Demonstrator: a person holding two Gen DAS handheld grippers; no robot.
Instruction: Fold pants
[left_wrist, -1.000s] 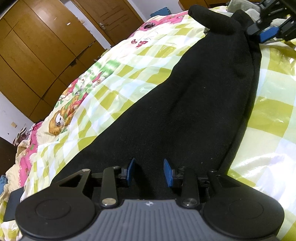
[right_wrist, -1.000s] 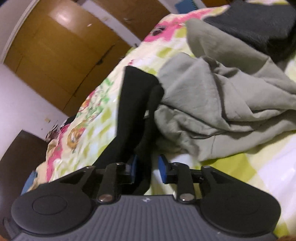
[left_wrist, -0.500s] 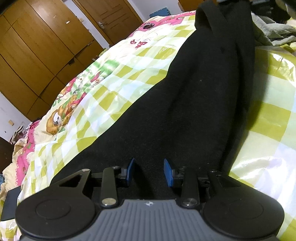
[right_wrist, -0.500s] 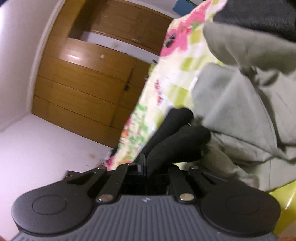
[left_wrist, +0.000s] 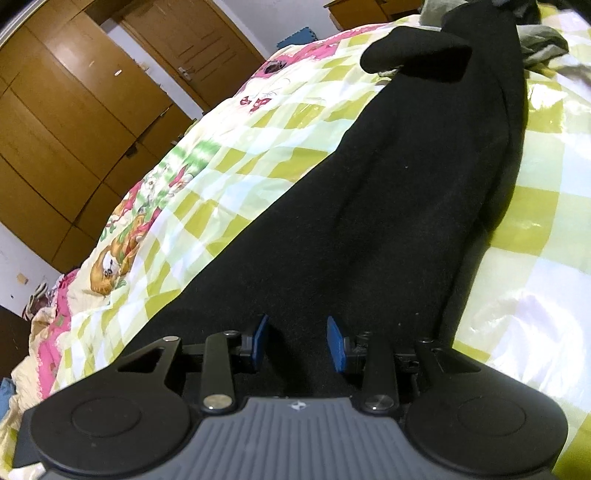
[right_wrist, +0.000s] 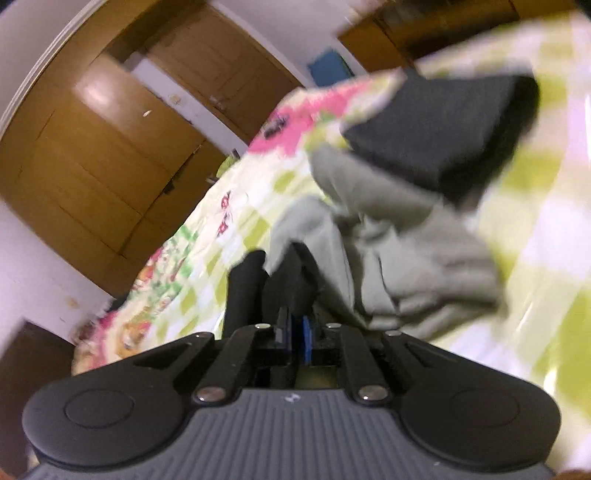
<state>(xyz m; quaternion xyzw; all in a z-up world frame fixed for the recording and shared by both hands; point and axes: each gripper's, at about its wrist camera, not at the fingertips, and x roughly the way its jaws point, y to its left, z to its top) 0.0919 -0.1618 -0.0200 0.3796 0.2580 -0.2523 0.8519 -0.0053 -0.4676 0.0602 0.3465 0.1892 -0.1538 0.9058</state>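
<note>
Black pants (left_wrist: 388, 206) lie lengthwise on the checked bedspread (left_wrist: 236, 155), waist end near me, legs running away to the upper right. My left gripper (left_wrist: 297, 338) is open, its blue pads resting over the waist end. The far leg ends (left_wrist: 413, 55) are lifted and curl over. In the blurred right wrist view my right gripper (right_wrist: 295, 330) is shut on the black leg cuffs (right_wrist: 284, 277) and holds them up above the bed.
A crumpled grey garment (right_wrist: 388, 258) and a folded dark grey garment (right_wrist: 443, 129) lie on the bed beyond the leg ends. Wooden wardrobes (left_wrist: 55, 129) and a door (left_wrist: 192, 40) stand to the left. The bedspread (left_wrist: 535, 258) extends to the right.
My right gripper closed on the leg cuffs and lifted them; the far leg ends now curl up off the bed. My left gripper stayed open over the waist.
</note>
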